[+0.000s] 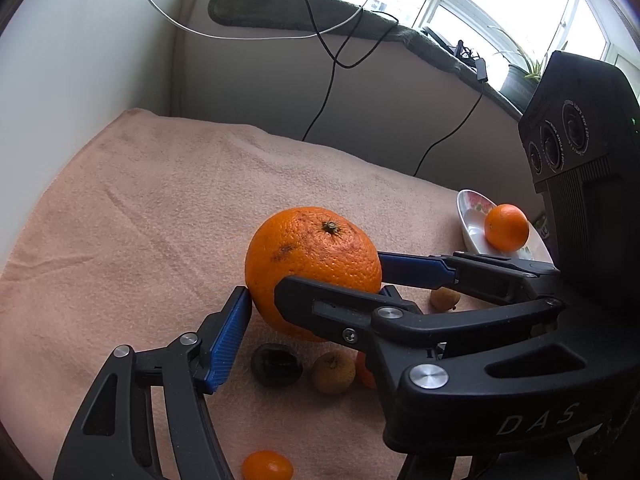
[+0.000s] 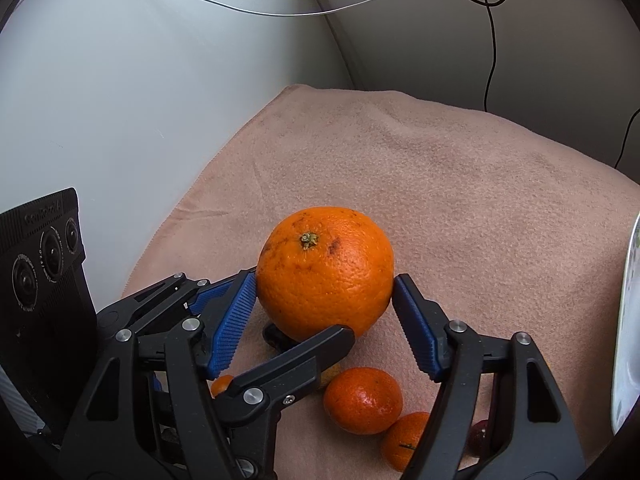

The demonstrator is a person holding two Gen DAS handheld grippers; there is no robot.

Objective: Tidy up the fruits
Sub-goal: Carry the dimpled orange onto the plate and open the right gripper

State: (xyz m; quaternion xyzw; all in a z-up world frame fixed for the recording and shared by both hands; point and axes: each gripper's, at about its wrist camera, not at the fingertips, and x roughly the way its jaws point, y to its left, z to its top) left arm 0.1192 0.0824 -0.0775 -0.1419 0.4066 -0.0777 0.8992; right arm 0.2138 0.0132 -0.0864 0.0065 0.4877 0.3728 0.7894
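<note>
We see both grippers on the large round orange [image 2: 325,274], above the middle of the pink fleece cloth [image 2: 460,184]. Our left gripper [image 1: 312,308] and right gripper [image 2: 326,294] each press blue ribbed pads [image 2: 234,322] against its sides. A small orange [image 1: 506,227] sits in the white dish [image 1: 472,220] near the cloth's right edge.

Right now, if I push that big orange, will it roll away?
Probably: the big orange is round, so it should roll, though the fuzzy pink cloth would likely slow it. Its bumpy peel looks grippy, not slippery.
</note>
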